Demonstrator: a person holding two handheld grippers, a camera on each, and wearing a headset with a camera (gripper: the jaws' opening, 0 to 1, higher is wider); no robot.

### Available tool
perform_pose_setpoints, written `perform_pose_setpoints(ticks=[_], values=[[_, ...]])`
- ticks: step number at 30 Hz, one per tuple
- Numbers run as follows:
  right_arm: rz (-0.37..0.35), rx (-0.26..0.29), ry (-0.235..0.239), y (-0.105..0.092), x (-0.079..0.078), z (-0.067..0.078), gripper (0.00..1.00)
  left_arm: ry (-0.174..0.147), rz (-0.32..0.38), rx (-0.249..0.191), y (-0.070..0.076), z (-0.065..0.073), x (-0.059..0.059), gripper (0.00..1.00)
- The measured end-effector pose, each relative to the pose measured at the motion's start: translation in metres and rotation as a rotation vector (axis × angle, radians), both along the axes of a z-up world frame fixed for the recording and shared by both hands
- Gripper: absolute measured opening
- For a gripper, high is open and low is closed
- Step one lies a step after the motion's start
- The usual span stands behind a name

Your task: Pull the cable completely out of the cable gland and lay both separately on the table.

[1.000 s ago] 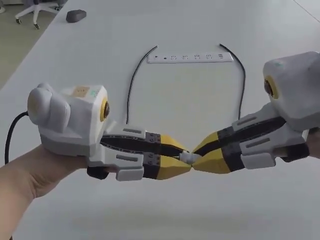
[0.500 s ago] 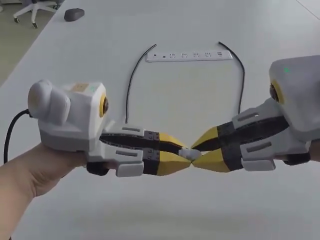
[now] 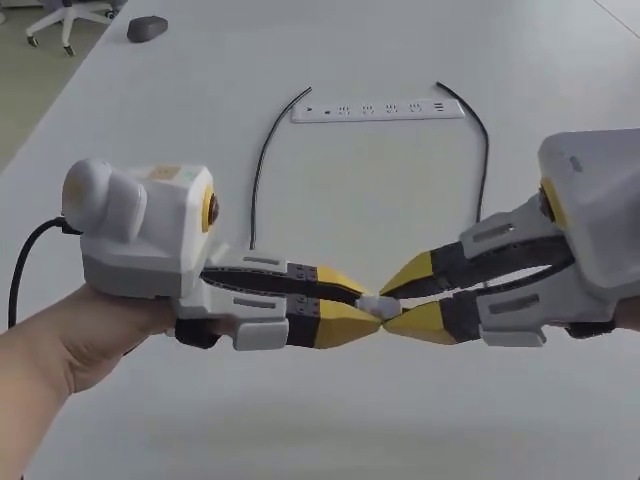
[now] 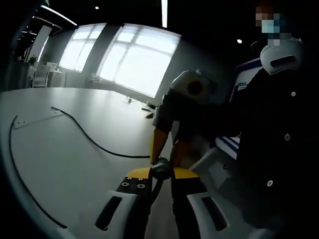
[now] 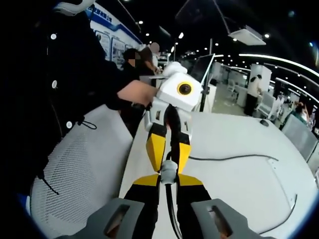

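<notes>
A small white cable gland (image 3: 378, 306) hangs above the table, pinched between the yellow tips of both grippers. My left gripper (image 3: 368, 309) comes in from the left and my right gripper (image 3: 392, 305) from the right, tip to tip, each shut on one end of the gland. The left gripper view has the gland (image 4: 160, 168) at my jaw tips, and the right gripper view has the gland (image 5: 169, 172) there too. A black cable (image 5: 168, 201) runs back from it between my right jaws. Two runs of black cable (image 3: 258, 180) lie on the white table (image 3: 360, 200).
A white power strip (image 3: 378, 111) lies across the far middle of the table, between the two cable runs. A dark grey object (image 3: 147, 28) sits at the far left, with an office chair (image 3: 60, 20) beyond the edge. People stand behind the bench in both gripper views.
Hardly anything has moved. The right gripper's body has dropped a little and turned, while both pairs of tips stay together on the gland at the same spot.
</notes>
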State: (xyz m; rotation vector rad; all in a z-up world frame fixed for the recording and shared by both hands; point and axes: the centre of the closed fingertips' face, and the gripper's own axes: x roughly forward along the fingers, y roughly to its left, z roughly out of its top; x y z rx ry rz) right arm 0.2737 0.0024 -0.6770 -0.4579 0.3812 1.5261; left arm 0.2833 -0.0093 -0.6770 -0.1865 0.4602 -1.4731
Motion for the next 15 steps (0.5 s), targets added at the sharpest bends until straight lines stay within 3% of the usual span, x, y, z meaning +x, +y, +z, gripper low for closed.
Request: perform_pose_setpoints(ticks=[2,4,5,6,9,11,13,15], values=[[-0.020,0.001,0.063,-0.0009,0.0003,-0.0001,0.07,-0.011,-0.007,0.001,-0.0004,-0.0001,-0.0006,0.15],[-0.017,0.009,0.058,-0.0013,0.0019,0.0004,0.08,-0.012,-0.006,0.000,-0.0005,0.0005,-0.0003,0.15],[-0.011,0.002,0.091,-0.0019,0.0002,-0.0009,0.08,-0.018,-0.014,0.004,-0.0008,-0.0002,-0.0016,0.15],[-0.027,0.007,0.087,-0.0020,0.0030,-0.0008,0.08,-0.025,-0.011,0.009,-0.0009,-0.0011,-0.0009,0.15],[-0.054,0.024,0.160,-0.0020,0.0031,0.0007,0.17,-0.025,-0.012,0.008,-0.0002,-0.0014,-0.0009,0.15],[-0.055,0.031,0.179,-0.0022,0.0044,0.0018,0.23,-0.034,-0.015,0.011,0.0003,-0.0018,-0.0010,0.15],[-0.060,0.040,0.187,-0.0031,0.0063,0.0033,0.19,-0.042,-0.018,0.010,0.0001,-0.0011,-0.0012,0.15],[-0.077,0.062,0.245,-0.0019,0.0056,0.0065,0.19,-0.059,-0.020,0.006,-0.0001,0.0006,-0.0017,0.15]])
